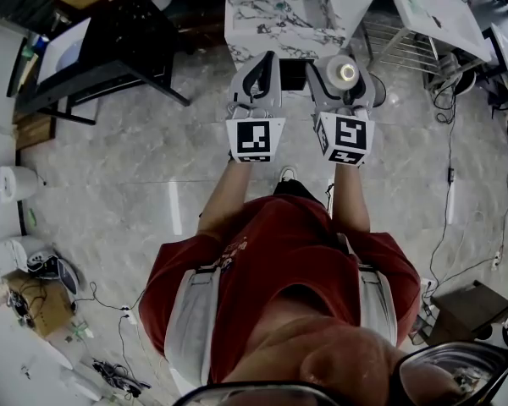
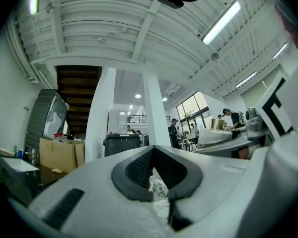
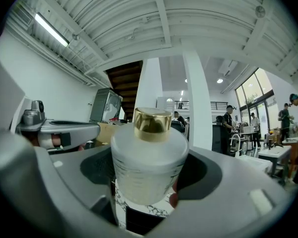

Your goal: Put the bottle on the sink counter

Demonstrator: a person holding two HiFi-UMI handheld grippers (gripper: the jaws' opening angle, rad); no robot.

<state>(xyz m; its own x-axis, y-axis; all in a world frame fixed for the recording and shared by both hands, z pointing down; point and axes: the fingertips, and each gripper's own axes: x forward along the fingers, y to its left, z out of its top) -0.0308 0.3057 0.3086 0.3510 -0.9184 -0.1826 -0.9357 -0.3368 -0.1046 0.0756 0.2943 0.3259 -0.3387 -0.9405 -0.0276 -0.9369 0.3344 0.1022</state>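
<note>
The bottle (image 3: 148, 157) stands upright between the jaws of my right gripper (image 1: 345, 83), its frosted body pressed by the dark pads on both sides and its gold cap (image 3: 152, 124) pointing straight up, so its long axis is vertical while the gripper itself reaches out level. The jaws stand wide, but only because the body they clamp is broad. It is carried in the air, not set down on anything yet. My left gripper (image 1: 256, 79) rides just beside it at about the same reach, with its jaws drawn together and nothing between them. The marble bench (image 1: 262, 32) that I take for the sink counter lies straight ahead of both grippers, its near edge just past the jaw tips in the head view, and a strip of the same veined marble shows low between the right jaws under the bottle. I am standing on the tiled floor (image 1: 135, 159), squarely facing it. Since the right hand has the bottle, I judge the coming move is its own: carry forward over that edge, keep the bottle upright, then lower its base onto the marble.
</note>
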